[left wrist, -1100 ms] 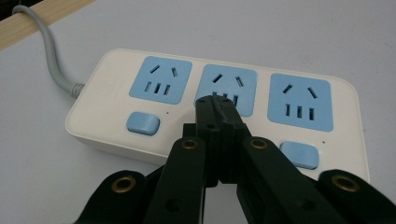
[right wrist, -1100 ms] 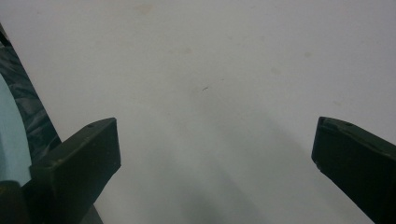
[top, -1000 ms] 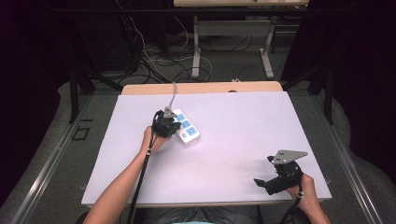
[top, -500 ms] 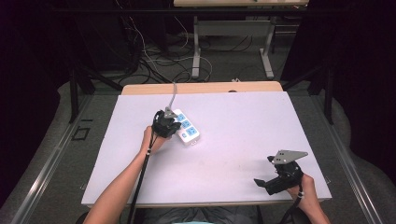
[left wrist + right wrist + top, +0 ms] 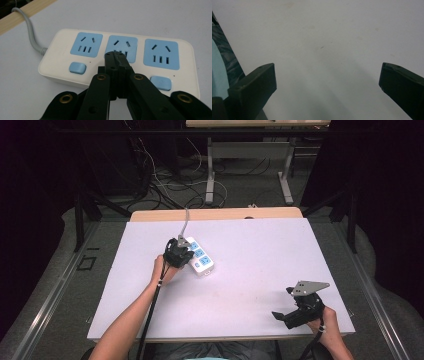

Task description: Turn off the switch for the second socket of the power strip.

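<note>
A white power strip with three blue sockets lies left of the table's middle; its grey cable runs off the far edge. My left gripper rests at the strip's near left side. In the left gripper view its jaws are shut with nothing between them, tips over the strip at the lower edge of the middle socket. Blue switches sit below the sockets. My right gripper lies low near the table's front right corner, jaws wide open over bare white surface.
The white tabletop has a wooden strip along its far edge. Beyond it stand grey table legs and tangled floor cables. A person's forearms enter from the bottom edge.
</note>
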A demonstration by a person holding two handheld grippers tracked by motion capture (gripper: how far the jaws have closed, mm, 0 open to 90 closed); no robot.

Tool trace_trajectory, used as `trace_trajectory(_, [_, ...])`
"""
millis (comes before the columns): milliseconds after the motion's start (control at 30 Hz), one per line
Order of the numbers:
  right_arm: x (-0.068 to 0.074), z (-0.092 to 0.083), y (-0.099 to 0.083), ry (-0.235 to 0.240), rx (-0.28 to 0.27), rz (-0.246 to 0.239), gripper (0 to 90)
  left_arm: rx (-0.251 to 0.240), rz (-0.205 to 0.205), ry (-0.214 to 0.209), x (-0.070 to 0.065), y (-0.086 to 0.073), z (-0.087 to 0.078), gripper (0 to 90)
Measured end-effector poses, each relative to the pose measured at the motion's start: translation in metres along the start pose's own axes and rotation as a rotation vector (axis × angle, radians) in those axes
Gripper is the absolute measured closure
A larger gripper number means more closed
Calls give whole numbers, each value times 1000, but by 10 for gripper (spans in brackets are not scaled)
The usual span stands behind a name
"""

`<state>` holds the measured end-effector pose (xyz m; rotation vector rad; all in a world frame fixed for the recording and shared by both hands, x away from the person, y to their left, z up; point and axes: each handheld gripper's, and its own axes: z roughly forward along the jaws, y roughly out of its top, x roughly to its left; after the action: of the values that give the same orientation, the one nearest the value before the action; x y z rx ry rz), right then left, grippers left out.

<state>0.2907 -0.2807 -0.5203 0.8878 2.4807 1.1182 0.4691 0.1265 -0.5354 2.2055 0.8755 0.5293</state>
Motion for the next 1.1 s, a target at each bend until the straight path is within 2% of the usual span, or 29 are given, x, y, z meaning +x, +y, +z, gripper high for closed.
trace_trajectory(33, [0,0,0,-4,-2,5,8,21,7,-9,1,2,-1,900])
trace_trajectory(133, [1,1,0,-3,-2,10,8,20,4,-11,1,1,-1,900])
trace_trajectory(200, [0,1,0,-4,-4,-1,8,8,3,6,0,0,0,900])
trace_trajectory(267, [0,0,0,-1,-2,3,8,17,7,-11,1,1,-1,900])
trace_trajectory(333, [1,1,0,-4,1,14,8,18,8,-10,1,1,-1,900])
trace_trajectory(367, [0,1,0,-3,-3,2,8,7,2,3,0,0,0,900])
trace_trajectory(500, [1,1,0,-3,-1,9,8,17,7,-11,1,1,-1,900])
trace_trajectory(567, [0,0,0,5,3,-7,8,17,8,-11,1,1,-1,900])
trace_trajectory(1033, [1,1,0,3,4,8,8,15,1,-13,1,1,-1,900])
trace_trajectory(1100, [0,1,0,3,2,-9,8,0,-5,-1,0,1,-1,899])
